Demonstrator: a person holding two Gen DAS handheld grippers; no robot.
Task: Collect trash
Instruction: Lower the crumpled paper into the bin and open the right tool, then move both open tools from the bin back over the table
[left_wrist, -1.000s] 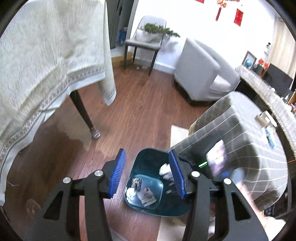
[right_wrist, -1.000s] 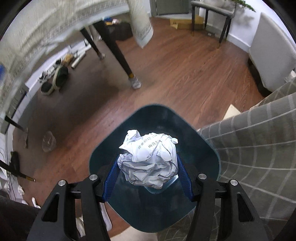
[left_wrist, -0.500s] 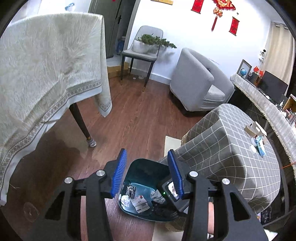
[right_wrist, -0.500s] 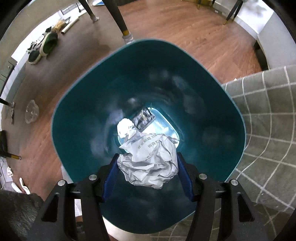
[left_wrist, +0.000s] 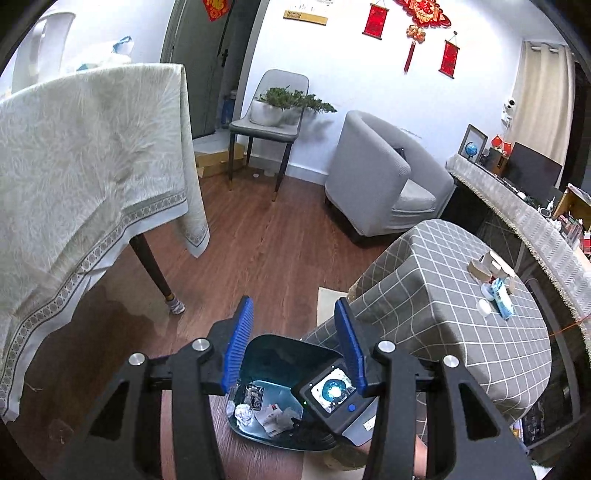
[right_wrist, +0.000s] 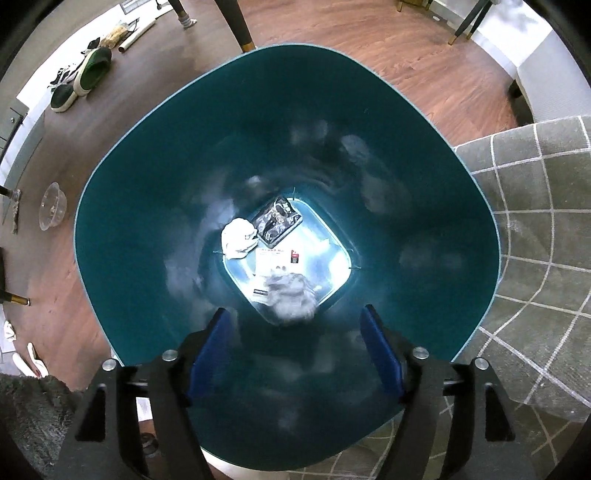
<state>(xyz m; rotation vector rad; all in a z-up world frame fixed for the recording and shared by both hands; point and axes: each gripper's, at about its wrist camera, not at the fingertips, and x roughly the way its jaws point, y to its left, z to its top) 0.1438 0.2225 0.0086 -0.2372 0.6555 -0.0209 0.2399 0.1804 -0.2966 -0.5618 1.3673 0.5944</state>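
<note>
The right gripper (right_wrist: 299, 350) points straight down inside the mouth of the teal bin (right_wrist: 122, 206); its jaws have just been opening and now stand wide with nothing between the blue pads, whereas half a second ago they clamped the crumpled paper ball (right_wrist: 291, 295); that ball now shows blurred below the fingers, near the bin's pale floor, beside a smaller white wad (right_wrist: 239, 236), a dark wrapper (right_wrist: 277, 220) and a printed slip (right_wrist: 273, 263). The bin's rim rings the gripper with room on every side; the grey checked tablecloth (right_wrist: 535, 229) is just beside the rim on the right, bare wood floor (right_wrist: 55, 266) on the left. The left gripper (left_wrist: 293, 332) hangs above the bin, higher than a second ago, its jaws partly apart and holding nothing. Farther off, floor lies open between the cream-draped table (left_wrist: 92, 177), a grey chair (left_wrist: 273, 122) and a grey armchair (left_wrist: 384, 177).
</note>
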